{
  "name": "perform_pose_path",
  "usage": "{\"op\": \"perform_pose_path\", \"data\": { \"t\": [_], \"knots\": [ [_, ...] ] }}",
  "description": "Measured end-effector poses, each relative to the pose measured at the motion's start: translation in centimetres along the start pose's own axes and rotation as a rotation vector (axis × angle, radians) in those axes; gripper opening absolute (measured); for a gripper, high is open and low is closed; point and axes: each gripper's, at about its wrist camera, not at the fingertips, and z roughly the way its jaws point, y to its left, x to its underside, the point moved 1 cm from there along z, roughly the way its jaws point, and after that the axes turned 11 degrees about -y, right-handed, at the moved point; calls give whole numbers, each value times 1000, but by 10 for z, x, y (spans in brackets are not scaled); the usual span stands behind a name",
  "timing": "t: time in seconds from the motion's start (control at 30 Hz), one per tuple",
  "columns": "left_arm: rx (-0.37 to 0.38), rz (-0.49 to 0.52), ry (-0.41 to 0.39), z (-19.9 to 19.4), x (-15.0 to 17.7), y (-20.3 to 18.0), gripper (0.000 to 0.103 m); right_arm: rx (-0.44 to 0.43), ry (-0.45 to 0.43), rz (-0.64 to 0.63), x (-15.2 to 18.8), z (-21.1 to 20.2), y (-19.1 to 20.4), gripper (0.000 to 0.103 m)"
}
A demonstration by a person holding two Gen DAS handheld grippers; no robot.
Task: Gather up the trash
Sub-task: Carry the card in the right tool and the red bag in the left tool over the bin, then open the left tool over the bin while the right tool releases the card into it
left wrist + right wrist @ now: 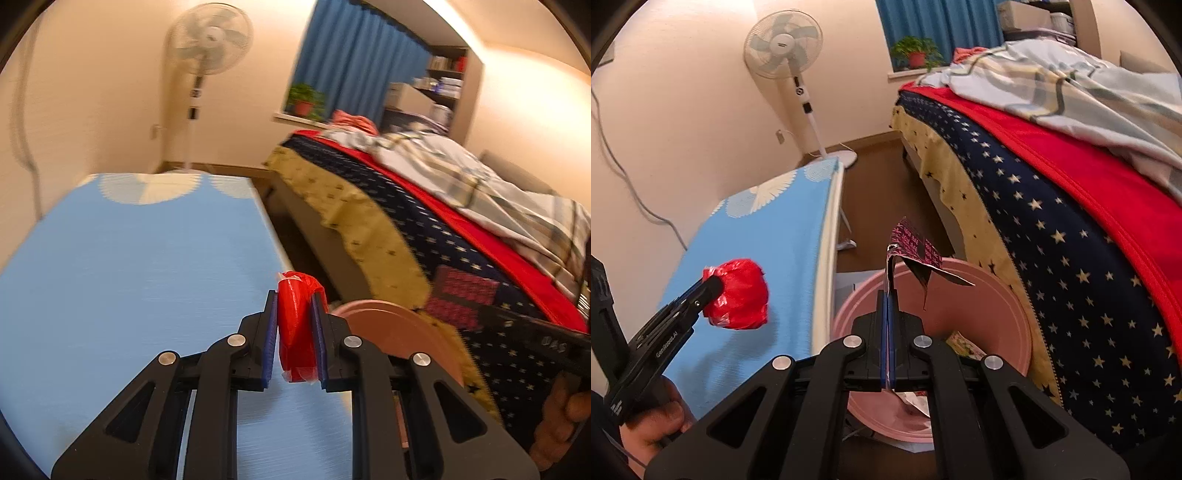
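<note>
Left wrist view looks along a blue-topped table (pixel 129 266) whose far end carries pale fan-shaped prints; the surface is bare where it shows. The left gripper (pixel 294 325) pinches a crumpled red plastic wad (pixel 295 325) between its blue pads, held above the table's near right edge. Just right of the table, low on the floor, stands a pink bin (pixel 399 332). Right of that runs a bed (pixel 424 221) draped with a yellow cloth, a navy star-print cover, a red blanket and a pale plaid quilt. At the far wall stand a white pedestal fan (pixel 208 40), a blue curtain (pixel 354 62), a potted plant (pixel 304 98) on the sill and shelves (pixel 443 81) in the far right corner.

From the right wrist, the right gripper (pixel 888 306) has its jaws pressed together on a torn dark-red wrapper (pixel 916 251), which hangs over the pink bin's opening; paper scraps (pixel 964 347) lie inside. A brown wooden floor (pixel 879 166) shows between table and bed, and a cable (pixel 624 177) trails down the left wall.
</note>
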Motion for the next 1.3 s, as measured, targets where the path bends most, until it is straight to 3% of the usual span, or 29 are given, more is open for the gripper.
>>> {"op": "perform_pose_path", "data": {
  "t": [0.17, 0.4, 0.53, 0.63, 0.9, 1.03, 1.3],
  "knots": [
    [97, 31, 64, 26, 16, -33, 18, 35, 41, 21, 6, 13, -10, 0],
    [133, 25, 197, 65, 46, -56, 19, 86, 118, 68, 18, 40, -25, 0],
    [157, 27, 233, 77, 54, -65, 22, 109, 138, 90, 21, 47, -32, 4],
    [184, 12, 238, 79, 56, -72, 33, 120, 144, 105, 21, 48, -36, 5],
    [171, -14, 184, 64, 40, -62, 33, 116, 98, 107, 15, 33, -36, 9],
    [145, -2, 136, 43, 27, -53, 34, 96, 30, 95, 9, 11, -27, 33],
    [47, 14, 2, -21, -4, -26, 61, 2, -150, -6, -4, -48, 14, 76]
  ]
}}
